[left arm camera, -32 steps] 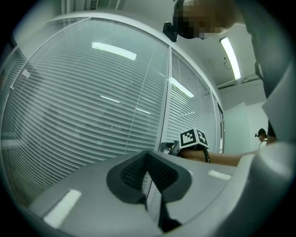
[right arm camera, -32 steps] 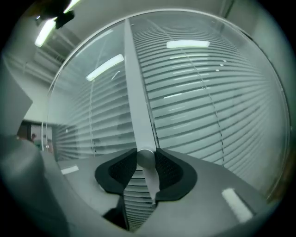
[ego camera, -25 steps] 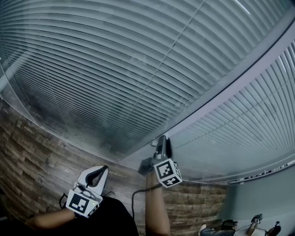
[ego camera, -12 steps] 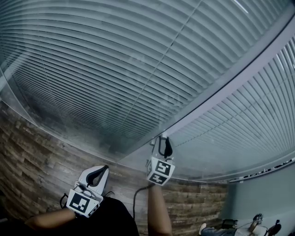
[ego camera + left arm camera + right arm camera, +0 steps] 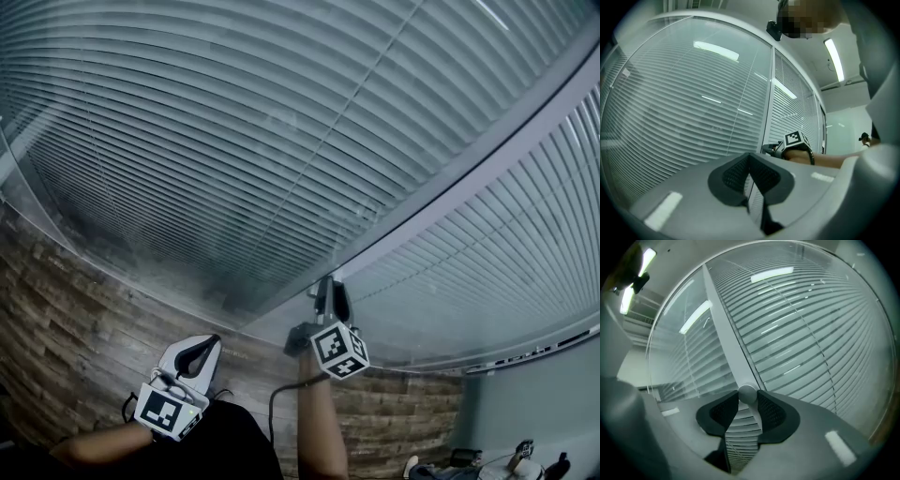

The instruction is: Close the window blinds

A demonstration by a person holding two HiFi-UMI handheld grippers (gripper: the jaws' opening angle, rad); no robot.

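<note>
Pinching the knob (image 5: 747, 393) on the post (image 5: 723, 329) in our right gripper (image 5: 748, 400), left gripper (image 5: 750, 158) idle at seven o'clock with jaws together, we reckon the blinds (image 5: 234, 141) at twelve o'clock need it twisted.

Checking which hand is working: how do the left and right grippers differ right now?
The right gripper reaches up to the window frame; the left gripper sits lower, short of it. The right's fingers clamp a round knob; the left's are shut on nothing. Both point toward the blinds.
</note>
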